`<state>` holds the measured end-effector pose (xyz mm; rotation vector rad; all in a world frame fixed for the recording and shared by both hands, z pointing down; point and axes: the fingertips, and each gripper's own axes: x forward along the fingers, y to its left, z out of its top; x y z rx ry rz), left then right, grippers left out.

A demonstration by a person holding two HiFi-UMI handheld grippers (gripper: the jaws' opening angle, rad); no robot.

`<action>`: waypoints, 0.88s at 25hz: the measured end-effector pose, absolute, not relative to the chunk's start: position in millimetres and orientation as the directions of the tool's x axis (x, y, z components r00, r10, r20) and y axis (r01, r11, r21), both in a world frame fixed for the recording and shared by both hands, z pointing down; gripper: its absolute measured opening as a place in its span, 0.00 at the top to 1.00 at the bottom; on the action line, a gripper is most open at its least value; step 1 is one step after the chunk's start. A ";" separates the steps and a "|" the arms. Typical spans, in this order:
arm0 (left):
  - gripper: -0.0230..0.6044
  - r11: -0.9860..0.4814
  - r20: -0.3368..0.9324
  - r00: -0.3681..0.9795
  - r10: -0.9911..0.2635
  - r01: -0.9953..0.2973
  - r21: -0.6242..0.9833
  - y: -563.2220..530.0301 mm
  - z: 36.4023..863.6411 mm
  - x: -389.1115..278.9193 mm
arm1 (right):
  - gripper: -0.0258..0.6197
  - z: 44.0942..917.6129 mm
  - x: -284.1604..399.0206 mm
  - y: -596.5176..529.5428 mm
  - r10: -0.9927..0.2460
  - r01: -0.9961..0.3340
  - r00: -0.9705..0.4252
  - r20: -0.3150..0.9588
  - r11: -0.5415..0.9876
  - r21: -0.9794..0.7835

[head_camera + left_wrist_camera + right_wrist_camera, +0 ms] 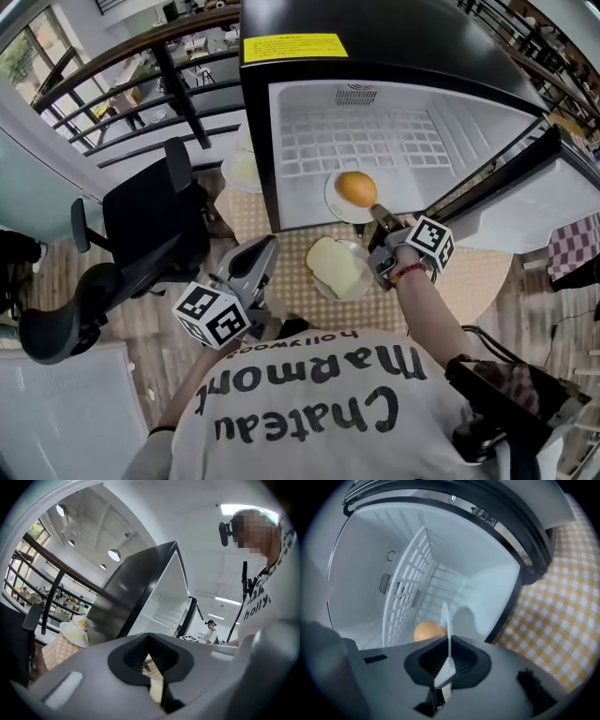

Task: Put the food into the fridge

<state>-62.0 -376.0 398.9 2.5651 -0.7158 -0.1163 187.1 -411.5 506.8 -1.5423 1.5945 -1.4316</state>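
A small black fridge (394, 56) stands open on the checked table. On its white floor lies a white plate (334, 204) with a round orange food (356, 188). My right gripper (378, 214) is shut on the plate's near rim, at the fridge's mouth. In the right gripper view the rim (447, 630) stands edge-on between the jaws, with the orange food (427, 631) behind it. A second plate with a pale bread slice (337, 267) sits on the table just before the fridge. My left gripper (267, 246) hovers to that plate's left, shut and holding nothing.
The fridge door (553, 187) swings out to the right. A wire shelf (361, 141) spans the fridge above the plate. Another plate of food (242, 171) sits left of the fridge, and a black office chair (150, 225) stands at the table's left edge.
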 end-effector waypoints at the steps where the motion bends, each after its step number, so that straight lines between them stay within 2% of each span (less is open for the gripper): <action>1: 0.95 -0.752 0.046 0.860 -0.508 -0.469 0.463 -378.5 399.2 -63.6 | 0.92 507.5 187.2 -414.9 -0.921 -0.413 -0.234 0.310 -0.194 -0.890; 10: 0.95 -0.751 0.058 0.861 -0.506 -0.472 0.461 -398.6 405.4 -76.6 | 0.92 509.3 178.9 -434.4 -0.900 -0.478 -0.272 0.340 -0.180 -0.860; 22: 0.95 -0.766 0.041 0.876 -0.480 -0.441 0.468 -423.8 409.6 -70.5 | 0.92 511.4 184.4 -451.3 -0.882 -0.599 -0.241 0.405 -0.193 -0.777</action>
